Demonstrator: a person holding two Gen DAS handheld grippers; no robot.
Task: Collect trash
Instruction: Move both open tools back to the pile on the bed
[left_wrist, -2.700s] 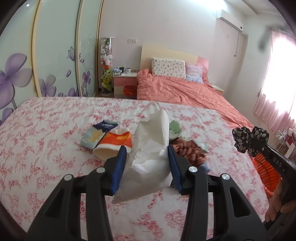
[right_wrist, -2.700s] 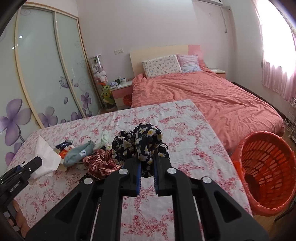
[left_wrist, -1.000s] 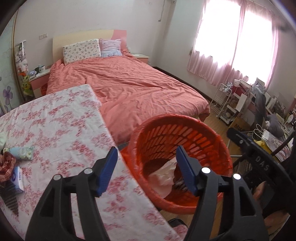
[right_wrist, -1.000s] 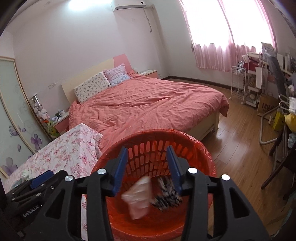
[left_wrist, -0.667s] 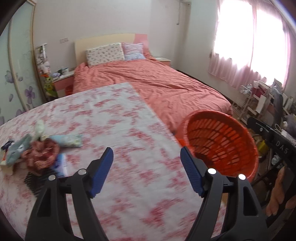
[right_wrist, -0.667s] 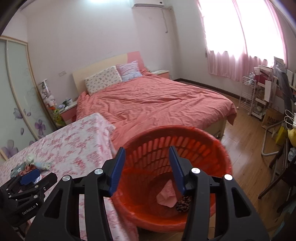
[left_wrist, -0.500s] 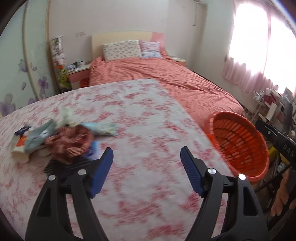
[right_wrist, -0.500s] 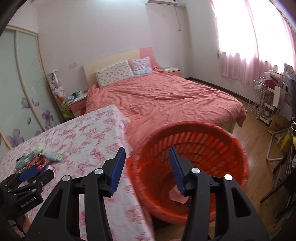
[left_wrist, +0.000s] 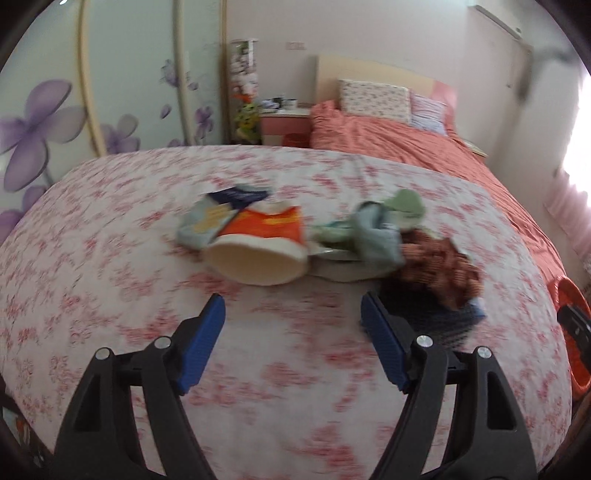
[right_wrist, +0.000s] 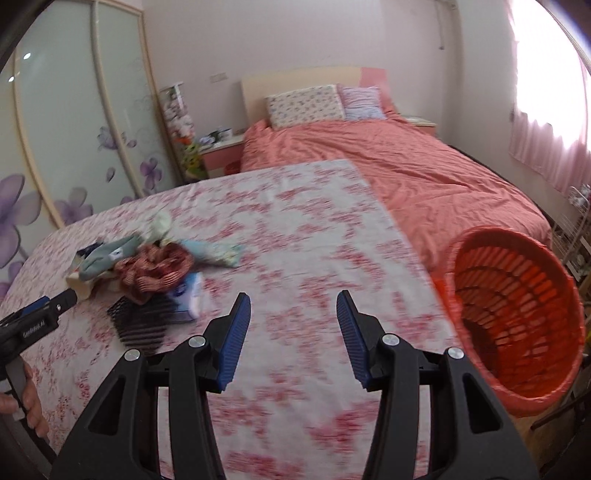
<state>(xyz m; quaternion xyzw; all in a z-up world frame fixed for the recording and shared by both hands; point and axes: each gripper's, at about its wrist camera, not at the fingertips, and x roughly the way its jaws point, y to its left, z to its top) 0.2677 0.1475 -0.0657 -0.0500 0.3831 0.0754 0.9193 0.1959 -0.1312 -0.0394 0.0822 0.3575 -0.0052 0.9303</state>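
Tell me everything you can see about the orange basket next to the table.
The orange basket is round, looks like plastic, and its wall is rows of small slots. An orange bag seems to line it and fold over the rim. It appears tilted, mouth turned toward the right wrist camera. It sits beside the table's right edge, in front of the bed. Its bottom is in shadow. No tongs touch it.

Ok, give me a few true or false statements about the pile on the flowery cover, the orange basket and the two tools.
1. Both tools are empty, the left tool and the right tool. True.
2. The orange basket stands on the flowery cover. False: it stands beside the cover's edge, off it.
3. A paper cup with an orange band lies on its side in the pile. True.
4. The reddish checked cloth is in the basket. False: it lies in the pile on the cover.
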